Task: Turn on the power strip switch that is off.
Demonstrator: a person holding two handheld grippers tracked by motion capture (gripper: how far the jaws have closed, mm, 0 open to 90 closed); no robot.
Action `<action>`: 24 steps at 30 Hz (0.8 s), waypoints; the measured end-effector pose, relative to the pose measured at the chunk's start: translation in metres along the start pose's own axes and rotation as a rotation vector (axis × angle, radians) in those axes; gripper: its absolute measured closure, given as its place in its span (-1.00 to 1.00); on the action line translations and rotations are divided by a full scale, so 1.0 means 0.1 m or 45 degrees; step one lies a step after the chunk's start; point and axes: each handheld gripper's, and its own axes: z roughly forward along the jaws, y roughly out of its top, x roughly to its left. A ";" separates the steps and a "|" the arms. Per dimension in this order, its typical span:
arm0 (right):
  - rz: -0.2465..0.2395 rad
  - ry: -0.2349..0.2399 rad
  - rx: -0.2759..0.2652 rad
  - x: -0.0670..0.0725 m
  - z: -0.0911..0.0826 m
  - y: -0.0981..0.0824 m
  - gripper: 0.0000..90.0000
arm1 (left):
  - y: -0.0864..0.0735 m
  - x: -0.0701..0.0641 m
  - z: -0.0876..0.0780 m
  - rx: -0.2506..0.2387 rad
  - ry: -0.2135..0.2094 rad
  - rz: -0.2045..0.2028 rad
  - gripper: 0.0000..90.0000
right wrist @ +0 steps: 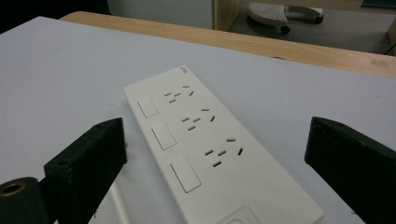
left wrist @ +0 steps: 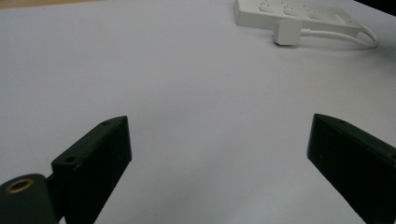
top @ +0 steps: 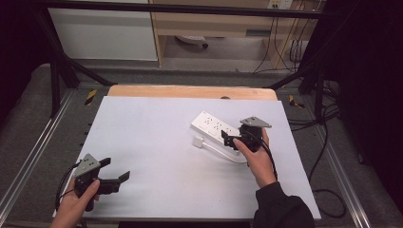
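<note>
A white power strip [top: 215,126] with three sockets and three switches lies at an angle on the right half of the white table top [top: 157,142]. Its white plug [top: 198,141] rests just left of it, the cable [top: 223,152] looping along its near side. My right gripper [top: 229,138] hovers open at the strip's near end. In the right gripper view the power strip [right wrist: 210,149] runs between the wide-apart jaws of my right gripper [right wrist: 217,126], untouched. My left gripper [top: 115,169] is open over bare table at the front left. The left gripper view shows the left gripper [left wrist: 219,121], the power strip [left wrist: 299,14] and the plug [left wrist: 287,32] far off.
A wooden strip [top: 190,91] borders the table's far edge. Black frame bars [top: 57,71] stand at the back corners. Dark cables [top: 328,142] trail over the floor to the right. A light cabinet [top: 214,23] stands behind the table.
</note>
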 end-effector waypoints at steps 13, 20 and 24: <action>0.005 -0.002 -0.056 -0.08 -0.23 0.07 -0.88 | 0.00 0.00 -0.01 -0.004 -0.002 -0.002 -0.86; 0.019 0.002 -0.069 -0.15 -0.35 0.06 -0.88 | 0.00 0.00 -0.01 -0.001 0.000 0.001 -0.86; 0.024 0.002 -0.078 -0.16 -0.41 0.06 -0.88 | 0.00 0.01 -0.01 0.000 0.005 0.003 -0.86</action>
